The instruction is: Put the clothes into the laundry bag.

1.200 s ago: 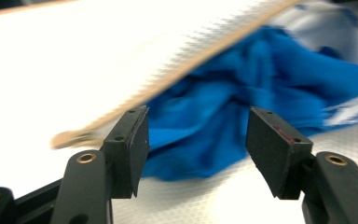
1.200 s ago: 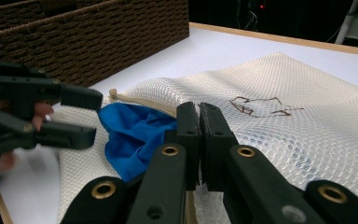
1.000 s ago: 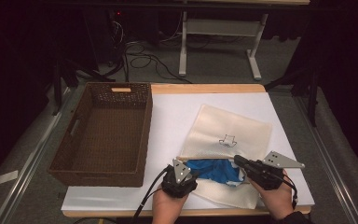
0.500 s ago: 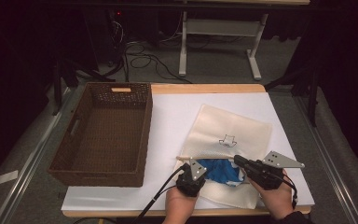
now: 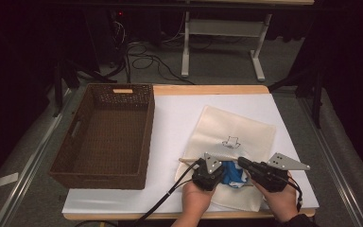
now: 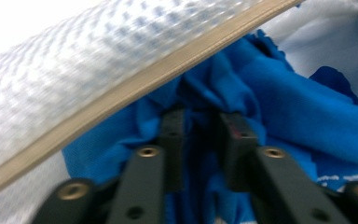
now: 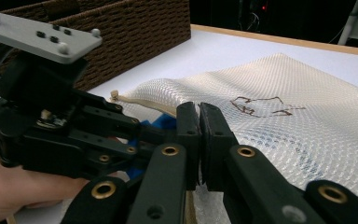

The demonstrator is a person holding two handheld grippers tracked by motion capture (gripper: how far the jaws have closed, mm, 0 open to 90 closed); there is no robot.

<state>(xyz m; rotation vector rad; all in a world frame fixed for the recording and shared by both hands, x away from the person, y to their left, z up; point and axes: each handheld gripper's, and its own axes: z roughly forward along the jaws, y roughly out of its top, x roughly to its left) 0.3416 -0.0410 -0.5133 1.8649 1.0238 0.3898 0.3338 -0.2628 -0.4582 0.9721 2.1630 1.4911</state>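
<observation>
A: High view: where is the blue cloth [image 5: 231, 174]?
B: At the mesh bag [image 5: 238, 137] mouth, near the table's front edge, between left gripper [image 5: 211, 176] and right gripper [image 5: 244, 164].

A: Left gripper view?
B: Jaws, just reopening, stand slightly parted, cloth [image 6: 279, 93] bunched between them.

A: Right gripper view?
B: Jaws [image 7: 199, 140] closed on the bag's edge [image 7: 147, 105].

Blue cloth [image 6: 289, 102] partly hidden under mesh bag [image 5: 246, 132].

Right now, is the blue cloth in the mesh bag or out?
Partly in: the blue cloth bunches under the bag's lifted edge, rest outside.
</observation>
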